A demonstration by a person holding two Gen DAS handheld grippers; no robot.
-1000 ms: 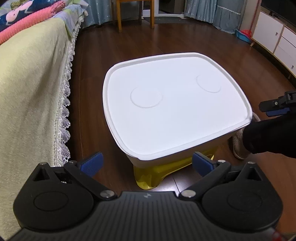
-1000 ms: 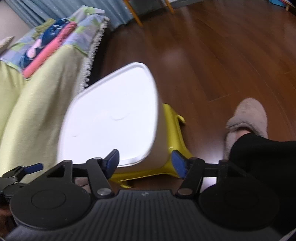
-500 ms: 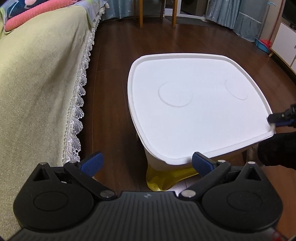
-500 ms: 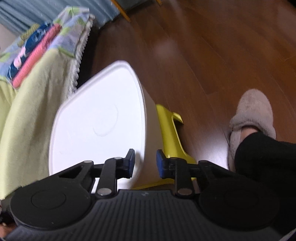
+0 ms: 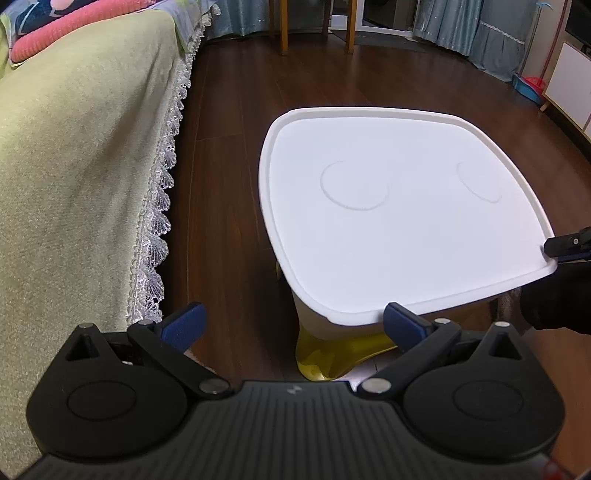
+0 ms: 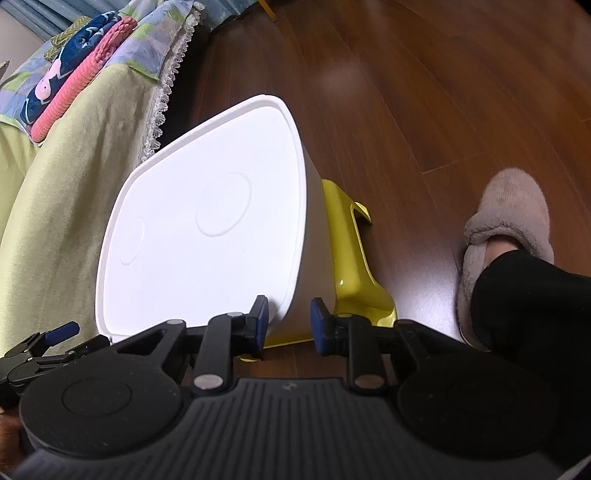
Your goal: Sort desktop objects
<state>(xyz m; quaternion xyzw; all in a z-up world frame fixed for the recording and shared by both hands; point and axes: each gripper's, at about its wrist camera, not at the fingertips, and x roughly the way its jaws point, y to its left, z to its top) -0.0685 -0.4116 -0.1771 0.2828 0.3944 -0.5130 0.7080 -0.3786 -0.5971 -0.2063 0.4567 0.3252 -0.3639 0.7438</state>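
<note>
A white box with a flat lid (image 5: 399, 221) stands on a yellow stool (image 5: 332, 354) on the wooden floor. No loose objects lie on the lid. My left gripper (image 5: 291, 325) is open and empty, just before the box's near left corner. My right gripper (image 6: 284, 321) straddles the near right rim of the lid (image 6: 207, 236), jaws narrowed around that edge with a small gap still showing. The right gripper's tip (image 5: 569, 247) also shows at the lid's right corner in the left wrist view.
A bed with a green cover and lace trim (image 5: 74, 166) runs along the left, close to the box. Folded bedding (image 6: 66, 81) lies on it. My slippered foot (image 6: 506, 225) and black-clad leg stand right of the stool. Chair legs (image 5: 284, 26) and a white cabinet (image 5: 569, 81) lie beyond.
The right gripper closed from wide open to narrow and moved onto the lid's right edge. The left gripper shifted left, so the box now sits further right in its view.
</note>
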